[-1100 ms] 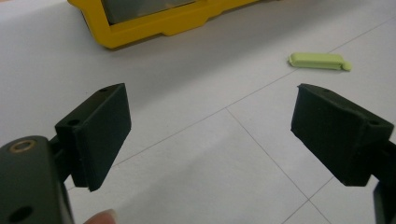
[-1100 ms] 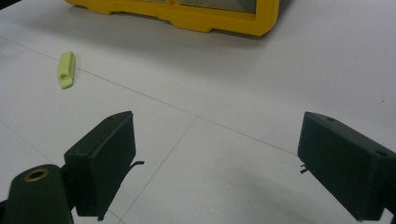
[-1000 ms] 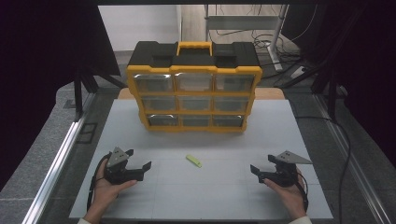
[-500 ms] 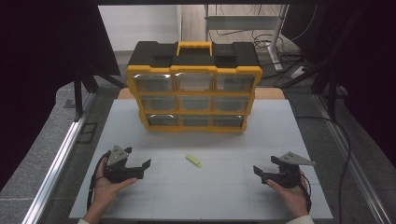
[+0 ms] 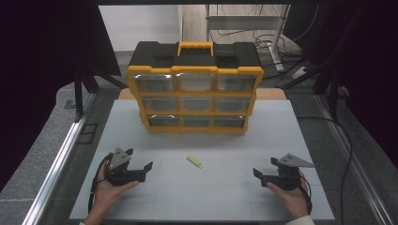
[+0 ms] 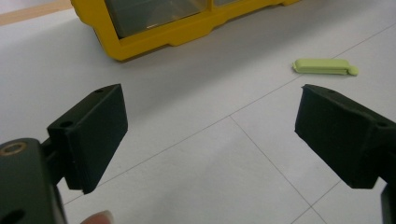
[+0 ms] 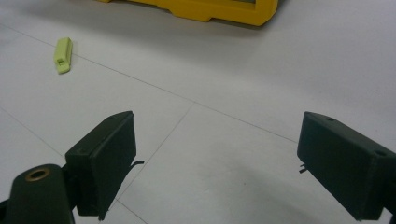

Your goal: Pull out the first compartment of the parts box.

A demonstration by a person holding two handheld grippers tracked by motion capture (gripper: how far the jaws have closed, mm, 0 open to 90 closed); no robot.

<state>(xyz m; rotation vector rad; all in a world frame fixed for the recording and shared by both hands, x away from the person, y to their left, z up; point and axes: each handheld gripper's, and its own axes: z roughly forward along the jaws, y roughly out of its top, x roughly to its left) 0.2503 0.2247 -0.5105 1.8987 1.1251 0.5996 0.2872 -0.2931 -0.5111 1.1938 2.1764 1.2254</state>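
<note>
— Two grippers, both yours; what do they hold?
— Nothing. My left gripper (image 5: pixel 141 162) and right gripper (image 5: pixel 265 168) rest on the bench (image 5: pixel 216 197), jaws spread wide.
— And the green clip (image 5: pixel 195 161)?
— Between them, at two o'clock from my left gripper, ten o'clock from my right, near the yellow organizer (image 5: pixel 195 91).

Black two-jaw tool (image 5: pixel 139 160), grey triangular plate (image 5: pixel 294 161), white cuff (image 5: pixel 298 220)

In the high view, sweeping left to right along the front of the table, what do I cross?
Left gripper → green clip → right gripper. The yellow drawer organizer sits farther back, above the clip.
</note>
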